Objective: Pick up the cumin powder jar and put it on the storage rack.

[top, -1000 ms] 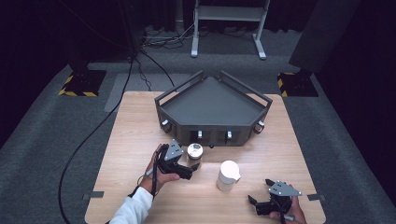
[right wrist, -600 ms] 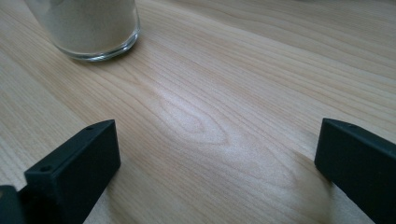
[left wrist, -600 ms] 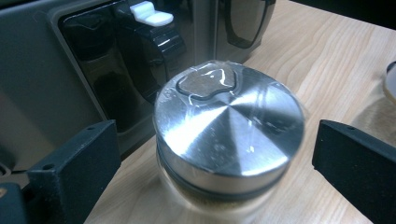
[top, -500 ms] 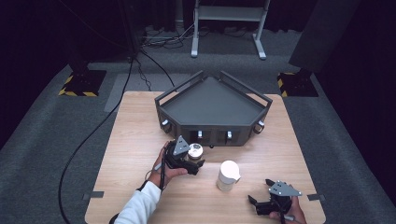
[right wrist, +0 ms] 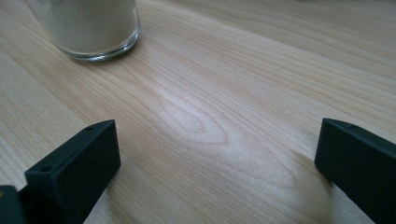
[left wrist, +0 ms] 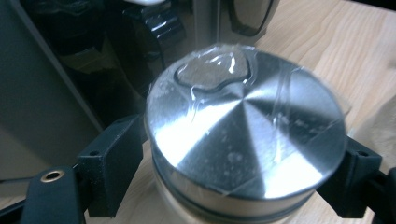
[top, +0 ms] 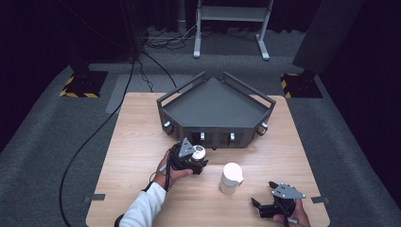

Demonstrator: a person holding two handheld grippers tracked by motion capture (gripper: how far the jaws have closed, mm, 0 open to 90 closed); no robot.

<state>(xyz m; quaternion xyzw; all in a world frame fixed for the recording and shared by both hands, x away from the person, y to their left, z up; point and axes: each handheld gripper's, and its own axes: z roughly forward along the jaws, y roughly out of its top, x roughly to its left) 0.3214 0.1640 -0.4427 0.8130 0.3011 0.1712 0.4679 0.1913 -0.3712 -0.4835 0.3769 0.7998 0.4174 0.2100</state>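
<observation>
Left gripper [top: 197,160] closed on metal-lidded jar [left wrist: 246,140], now carried closer to grey tray [top: 215,109] than a second ago (likely bound there); right gripper [right wrist: 217,158] idle, fingers wide and empty, near white jar [top: 231,177] on counter [top: 137,137].

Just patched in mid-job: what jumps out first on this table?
The dark angular tray dominates the far middle of the table. Just in front of it, the left claw is shut on a shiny metal-lidded jar. The right claw stands open near a white-lidded glass jar.
</observation>
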